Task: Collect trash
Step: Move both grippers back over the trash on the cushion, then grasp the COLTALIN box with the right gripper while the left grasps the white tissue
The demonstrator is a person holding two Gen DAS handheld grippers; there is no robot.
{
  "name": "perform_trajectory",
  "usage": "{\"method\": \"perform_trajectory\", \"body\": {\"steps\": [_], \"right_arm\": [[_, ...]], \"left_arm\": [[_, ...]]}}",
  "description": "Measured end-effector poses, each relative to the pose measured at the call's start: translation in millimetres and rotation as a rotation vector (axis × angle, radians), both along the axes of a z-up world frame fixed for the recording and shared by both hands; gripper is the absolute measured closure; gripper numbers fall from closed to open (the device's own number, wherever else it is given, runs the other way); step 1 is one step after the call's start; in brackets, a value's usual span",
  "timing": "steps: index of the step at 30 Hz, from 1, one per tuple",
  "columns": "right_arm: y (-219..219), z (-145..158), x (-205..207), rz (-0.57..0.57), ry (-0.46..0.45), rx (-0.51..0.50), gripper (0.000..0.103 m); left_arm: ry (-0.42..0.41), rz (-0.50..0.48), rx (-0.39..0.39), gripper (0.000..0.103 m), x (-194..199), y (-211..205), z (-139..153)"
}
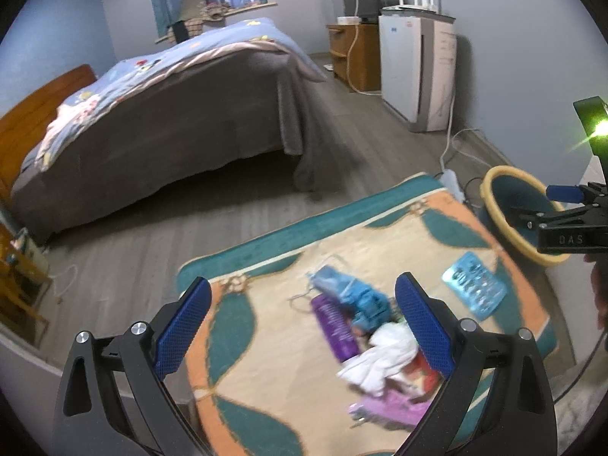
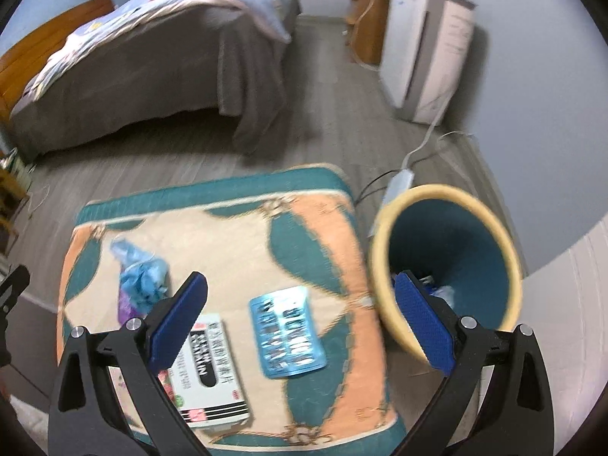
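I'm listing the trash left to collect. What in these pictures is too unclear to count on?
- Bin contents: right view, the right finger covers most of them.
- Blister pack: blurred in both views, so full or empty pockets can't be told.
- Box: right view, partly behind the left finger.
- Pile under the tissue: left view, blurred and overlapping.

Blister pack [image 2: 289, 332] print blurred, perhaps unreadable; bin [image 2: 448, 262] contents half-hidden.
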State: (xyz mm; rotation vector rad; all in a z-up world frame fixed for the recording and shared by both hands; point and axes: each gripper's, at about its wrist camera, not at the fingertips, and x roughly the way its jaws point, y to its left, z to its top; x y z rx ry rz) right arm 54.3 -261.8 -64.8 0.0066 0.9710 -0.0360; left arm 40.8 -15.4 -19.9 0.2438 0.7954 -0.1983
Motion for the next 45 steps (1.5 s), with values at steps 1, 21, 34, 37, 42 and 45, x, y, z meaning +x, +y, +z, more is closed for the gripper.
{"method": "perform_trajectory", "body": {"steps": [1,21,34,37,42,45], "right_arm": [[5,-5,2,0.012,0.018,-0.003,0.006],[64,-92,4,0.138,0.301,0.087,0.006],[84,-120,-8,0.209,0.433,0.093,0.03],[79,-113,-11,0.219,0.42,0.117,0.047],[64,-94,-10,0.19,0.374,0.166,0.069],[49,-80,-6,0.143,0.337,0.142,0.074]], "left_arm": [[0.003,0.002,0.002,0.007,1,2,-2],[0.186,0.018,-0.005,0.006,25,19,-50],[0.267,-0.04,0.062,0.006,24,2,-76],[0.289,-0.051,0.068,0.006,25,-3,-83],[0.337,-0.081,0.021,0.007,22,-12,-92],[0.348,-0.126,0.03,0.008,16,-24,-99]]}}
